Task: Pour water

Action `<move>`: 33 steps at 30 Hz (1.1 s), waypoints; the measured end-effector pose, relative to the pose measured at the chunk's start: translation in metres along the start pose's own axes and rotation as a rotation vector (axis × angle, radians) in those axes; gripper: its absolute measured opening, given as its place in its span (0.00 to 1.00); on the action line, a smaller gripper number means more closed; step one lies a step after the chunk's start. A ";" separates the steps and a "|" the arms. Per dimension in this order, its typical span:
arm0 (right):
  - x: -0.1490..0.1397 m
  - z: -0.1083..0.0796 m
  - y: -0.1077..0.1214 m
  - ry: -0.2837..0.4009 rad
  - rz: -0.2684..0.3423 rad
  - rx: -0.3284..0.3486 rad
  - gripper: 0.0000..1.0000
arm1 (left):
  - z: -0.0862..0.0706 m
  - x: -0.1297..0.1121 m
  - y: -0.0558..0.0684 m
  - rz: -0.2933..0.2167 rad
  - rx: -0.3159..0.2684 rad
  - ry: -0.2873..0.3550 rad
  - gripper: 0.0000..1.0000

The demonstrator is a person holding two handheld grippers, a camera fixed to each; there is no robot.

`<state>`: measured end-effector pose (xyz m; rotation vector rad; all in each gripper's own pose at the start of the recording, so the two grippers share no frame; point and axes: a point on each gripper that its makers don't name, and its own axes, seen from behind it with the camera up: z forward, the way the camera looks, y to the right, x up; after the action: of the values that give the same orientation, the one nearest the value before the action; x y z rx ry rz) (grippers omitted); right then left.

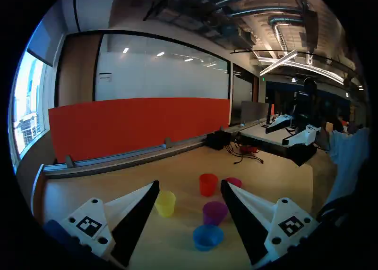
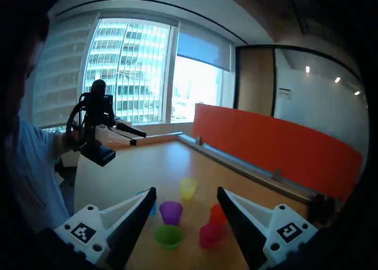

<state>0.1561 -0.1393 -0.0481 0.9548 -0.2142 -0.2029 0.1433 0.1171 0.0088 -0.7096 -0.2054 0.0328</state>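
Several small plastic cups stand close together on the light wooden table (image 1: 264, 175). In the left gripper view I see a yellow cup (image 1: 165, 203), a red cup (image 1: 208, 184), a pink cup (image 1: 233, 181), a purple cup (image 1: 214, 212) and a blue cup (image 1: 207, 237). My left gripper (image 1: 189, 182) hovers open above and short of them. The right gripper view shows the yellow cup (image 2: 187, 188), purple cup (image 2: 170, 212), a green cup (image 2: 169, 236), red cup (image 2: 217, 214) and pink cup (image 2: 209, 235). My right gripper (image 2: 185, 189) is open too, with nothing held.
An orange divider panel (image 1: 141, 123) with a metal rail runs along the table's far side. Black cables (image 1: 243, 154) and a box lie near the panel. A person in a light blue sleeve (image 2: 33, 175) holds the left gripper (image 2: 140, 139) at the table's end, by large windows (image 2: 127, 71).
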 end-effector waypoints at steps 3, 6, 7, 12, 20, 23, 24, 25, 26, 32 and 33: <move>-0.008 0.003 -0.003 -0.018 -0.001 0.018 1.00 | 0.000 -0.007 0.006 0.013 -0.027 -0.012 0.96; -0.015 0.006 -0.005 -0.032 -0.002 0.032 1.00 | 0.000 -0.014 0.013 0.026 -0.055 -0.023 0.97; -0.018 0.007 -0.005 -0.038 -0.004 0.037 1.00 | 0.000 -0.017 0.015 0.030 -0.063 -0.029 0.97; -0.031 0.012 -0.007 -0.066 -0.017 0.060 1.00 | 0.003 -0.036 0.023 0.048 -0.097 -0.068 0.97; -0.064 0.019 -0.010 -0.131 -0.027 0.092 1.00 | 0.011 -0.073 0.029 0.049 -0.131 -0.139 0.97; -0.076 0.022 -0.011 -0.156 -0.032 0.102 1.00 | 0.013 -0.086 0.031 0.050 -0.140 -0.164 0.97; -0.080 0.024 -0.012 -0.164 -0.034 0.106 1.00 | 0.014 -0.091 0.032 0.051 -0.144 -0.172 0.97; -0.084 0.025 -0.013 -0.171 -0.036 0.110 1.00 | 0.014 -0.095 0.033 0.052 -0.149 -0.178 0.97; -0.088 0.026 -0.014 -0.178 -0.038 0.115 1.00 | 0.014 -0.099 0.034 0.053 -0.154 -0.185 0.97; -0.113 0.032 -0.019 -0.223 -0.037 0.139 1.00 | 0.014 -0.124 0.040 0.059 -0.179 -0.229 0.97; -0.117 0.033 -0.019 -0.230 -0.036 0.142 1.00 | 0.014 -0.129 0.041 0.060 -0.183 -0.238 0.97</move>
<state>0.0332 -0.1453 -0.0561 1.0772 -0.4276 -0.3349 0.0159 0.1446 -0.0301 -0.8939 -0.4189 0.1577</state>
